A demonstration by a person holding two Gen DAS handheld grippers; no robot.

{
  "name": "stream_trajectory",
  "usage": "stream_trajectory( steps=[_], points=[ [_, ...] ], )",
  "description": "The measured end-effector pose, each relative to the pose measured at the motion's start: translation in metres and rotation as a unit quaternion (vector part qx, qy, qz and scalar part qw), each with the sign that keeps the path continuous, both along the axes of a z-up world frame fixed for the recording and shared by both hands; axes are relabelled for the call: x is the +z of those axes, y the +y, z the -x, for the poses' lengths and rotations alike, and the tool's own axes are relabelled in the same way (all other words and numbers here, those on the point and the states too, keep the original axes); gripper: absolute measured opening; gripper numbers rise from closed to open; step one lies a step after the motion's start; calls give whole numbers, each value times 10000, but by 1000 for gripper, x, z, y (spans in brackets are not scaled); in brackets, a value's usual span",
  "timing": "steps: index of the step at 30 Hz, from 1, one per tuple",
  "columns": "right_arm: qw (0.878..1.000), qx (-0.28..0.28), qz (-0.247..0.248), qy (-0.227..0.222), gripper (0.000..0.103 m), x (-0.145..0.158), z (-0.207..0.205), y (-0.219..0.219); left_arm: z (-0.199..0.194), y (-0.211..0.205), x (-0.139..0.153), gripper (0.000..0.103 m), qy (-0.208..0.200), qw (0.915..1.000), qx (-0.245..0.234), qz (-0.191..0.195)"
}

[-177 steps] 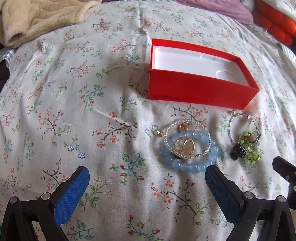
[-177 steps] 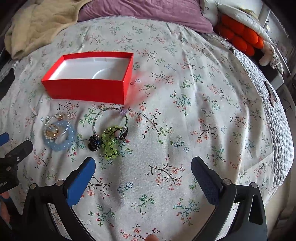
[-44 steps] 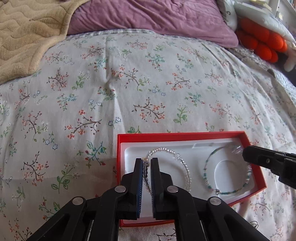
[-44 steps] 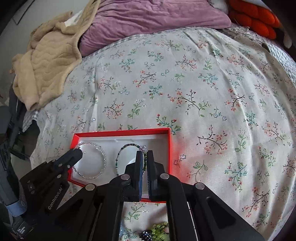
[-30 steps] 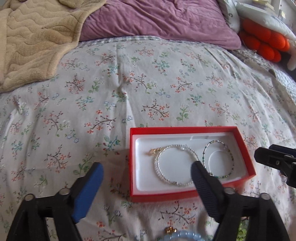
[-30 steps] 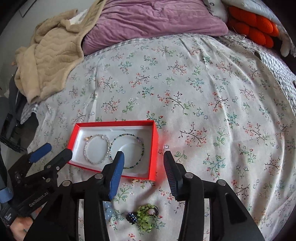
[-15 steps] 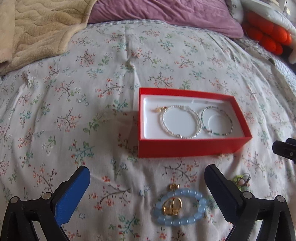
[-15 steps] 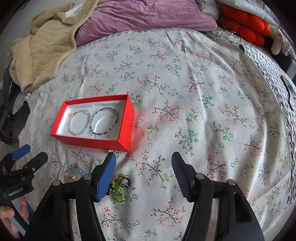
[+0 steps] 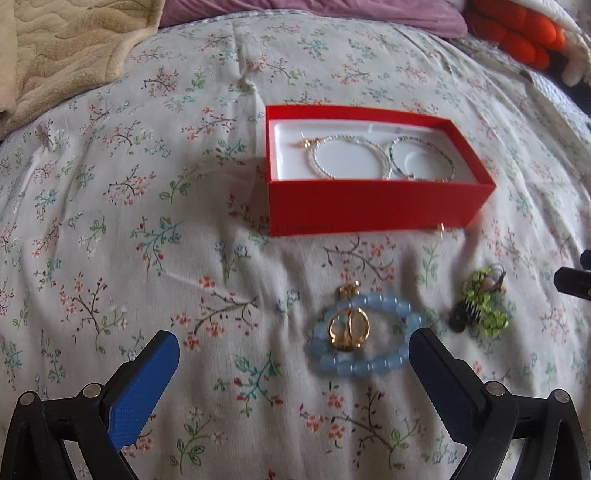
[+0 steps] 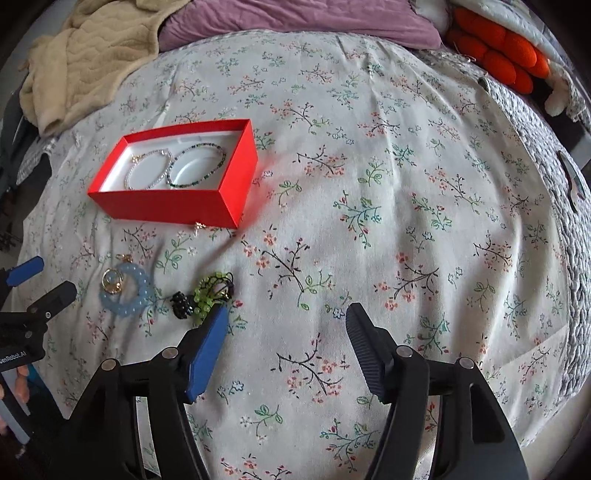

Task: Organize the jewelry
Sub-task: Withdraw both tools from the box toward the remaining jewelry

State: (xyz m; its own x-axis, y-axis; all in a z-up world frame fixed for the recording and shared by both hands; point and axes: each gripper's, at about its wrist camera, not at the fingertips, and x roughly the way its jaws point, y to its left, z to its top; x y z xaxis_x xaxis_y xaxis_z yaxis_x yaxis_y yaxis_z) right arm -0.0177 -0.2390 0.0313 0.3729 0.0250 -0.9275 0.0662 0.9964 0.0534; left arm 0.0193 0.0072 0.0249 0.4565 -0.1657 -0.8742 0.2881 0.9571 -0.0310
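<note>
A red box (image 9: 373,201) (image 10: 166,208) sits on the floral bedspread. Inside lie a silver bead bracelet (image 9: 349,158) (image 10: 147,170) and a green bead bracelet (image 9: 423,158) (image 10: 195,166). In front of the box lie a light-blue bead bracelet (image 9: 364,363) (image 10: 127,290) with a gold ring (image 9: 349,330) inside it, and a green and black bead piece (image 9: 480,310) (image 10: 205,293). A small gold item (image 9: 440,227) (image 10: 200,224) lies at the box's front. My left gripper (image 9: 291,365) is open and empty just before the blue bracelet. My right gripper (image 10: 286,332) is open and empty, right of the green piece.
A beige blanket (image 10: 85,55) and a purple pillow (image 10: 295,18) lie at the far side of the bed. Orange cushions (image 10: 498,55) lie at the far right. The bed edge drops off on the right (image 10: 569,258).
Both grippers let go of the bracelets in the box, opened and pulled back toward me. The jewelry left on the bedspread has come into view.
</note>
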Motion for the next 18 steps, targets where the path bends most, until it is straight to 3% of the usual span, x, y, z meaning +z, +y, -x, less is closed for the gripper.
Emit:
stream_trajectory(
  steps=[11,18],
  points=[
    [9986,305,286,323,80,-29,20,11,21,6,-31,102,112,9991,-274,-289],
    [9963,454,355,634,84,-56,24,20,28,12,-50,102,127,9991,-318,-266]
  ],
)
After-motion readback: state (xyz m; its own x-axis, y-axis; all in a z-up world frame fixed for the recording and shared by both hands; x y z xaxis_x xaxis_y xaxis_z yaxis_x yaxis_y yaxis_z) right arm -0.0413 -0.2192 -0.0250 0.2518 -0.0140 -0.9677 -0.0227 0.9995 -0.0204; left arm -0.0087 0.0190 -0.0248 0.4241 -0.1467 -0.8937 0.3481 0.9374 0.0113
